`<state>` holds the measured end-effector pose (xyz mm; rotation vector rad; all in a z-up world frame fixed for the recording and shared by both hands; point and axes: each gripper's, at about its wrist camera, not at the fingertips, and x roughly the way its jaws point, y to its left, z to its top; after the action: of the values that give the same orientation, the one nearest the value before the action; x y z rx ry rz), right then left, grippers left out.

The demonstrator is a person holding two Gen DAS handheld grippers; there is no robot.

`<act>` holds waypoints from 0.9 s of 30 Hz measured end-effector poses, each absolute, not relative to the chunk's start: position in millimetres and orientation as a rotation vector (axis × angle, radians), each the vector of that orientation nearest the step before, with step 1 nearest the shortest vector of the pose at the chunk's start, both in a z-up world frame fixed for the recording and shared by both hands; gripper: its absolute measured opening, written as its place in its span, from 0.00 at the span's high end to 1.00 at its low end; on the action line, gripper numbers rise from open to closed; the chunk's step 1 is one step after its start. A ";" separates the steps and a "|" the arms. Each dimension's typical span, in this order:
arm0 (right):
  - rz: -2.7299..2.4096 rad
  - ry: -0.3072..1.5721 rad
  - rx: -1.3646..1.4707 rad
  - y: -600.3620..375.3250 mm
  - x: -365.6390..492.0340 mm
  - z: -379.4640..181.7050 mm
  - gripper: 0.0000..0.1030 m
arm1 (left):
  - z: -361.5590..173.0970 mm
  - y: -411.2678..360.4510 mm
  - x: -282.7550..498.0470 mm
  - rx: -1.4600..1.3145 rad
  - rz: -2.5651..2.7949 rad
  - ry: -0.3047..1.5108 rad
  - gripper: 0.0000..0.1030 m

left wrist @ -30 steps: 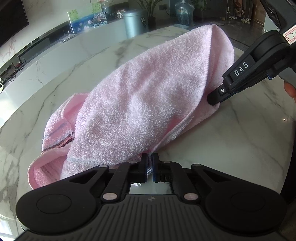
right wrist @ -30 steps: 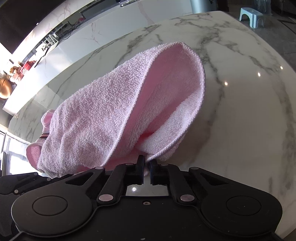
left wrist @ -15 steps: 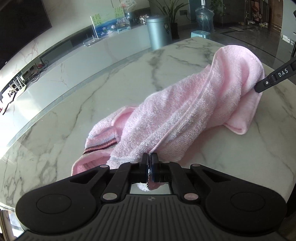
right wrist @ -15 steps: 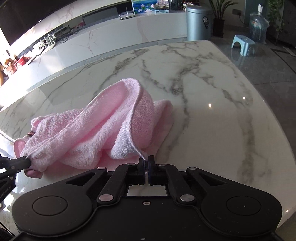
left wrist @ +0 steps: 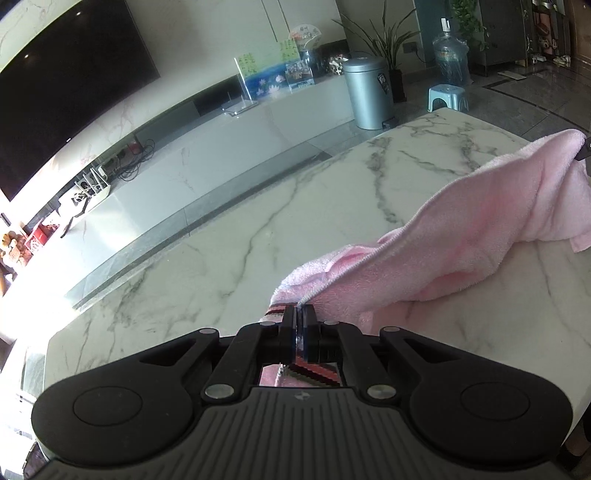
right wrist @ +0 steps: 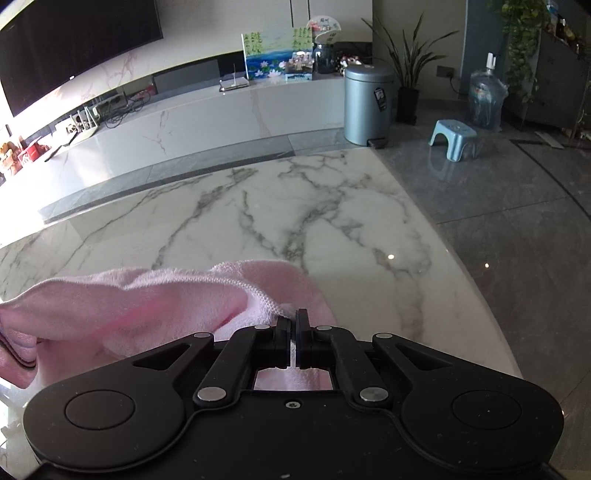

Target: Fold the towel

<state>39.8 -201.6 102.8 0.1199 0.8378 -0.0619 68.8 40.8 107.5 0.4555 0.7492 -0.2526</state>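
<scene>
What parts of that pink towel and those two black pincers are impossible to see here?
- Left wrist view: the towel's far end runs off the right edge; the right gripper there is barely a sliver.
- Both views: each gripper's body hides the towel beneath it.
- Right wrist view: the left gripper is out of frame; the right gripper shows.

A: Stock count. Towels?
B: One pink towel (left wrist: 480, 236), with one striped band at its end.
A: Grippers?
B: Two. One left gripper (left wrist: 299, 325) and one right gripper (right wrist: 294, 332), two fingers (right wrist: 283, 334) on each.
A: Tables?
B: One marble table (right wrist: 258, 206).
A: Beyond it?
B: One television (left wrist: 66, 85), one long low cabinet (right wrist: 221, 110), one silver bin (right wrist: 367, 105), one blue step stool (right wrist: 454, 138), one water bottle (right wrist: 485, 98).
A: Plants?
B: One potted plant (right wrist: 408, 70) beside the bin; one trailing plant (right wrist: 524, 33) at the far right. Small items on the cabinet are too small to count.
</scene>
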 end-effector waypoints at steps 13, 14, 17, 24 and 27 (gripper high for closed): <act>-0.047 0.660 0.044 -201.3 17.5 172.6 0.99 | 156.5 37.8 56.4 0.476 -0.184 0.629 0.98; -0.045 0.645 0.039 -200.6 15.9 178.4 0.99 | 160.1 37.5 56.1 0.477 -0.179 0.620 0.98; -0.039 0.603 0.032 -199.8 11.3 195.1 0.99 | 172.4 36.0 56.1 0.478 -0.167 0.590 0.98; -0.037 0.526 -0.006 -200.0 10.2 228.9 0.99 | 200.5 31.1 65.0 0.478 -0.146 0.524 0.98; -0.039 0.502 -0.024 -200.4 16.4 240.6 0.99 | 210.6 28.7 74.6 0.487 -0.138 0.499 0.98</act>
<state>16.4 -200.4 240.6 -0.0245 0.5020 -0.0392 74.6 28.7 210.6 0.4869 0.4995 -0.1379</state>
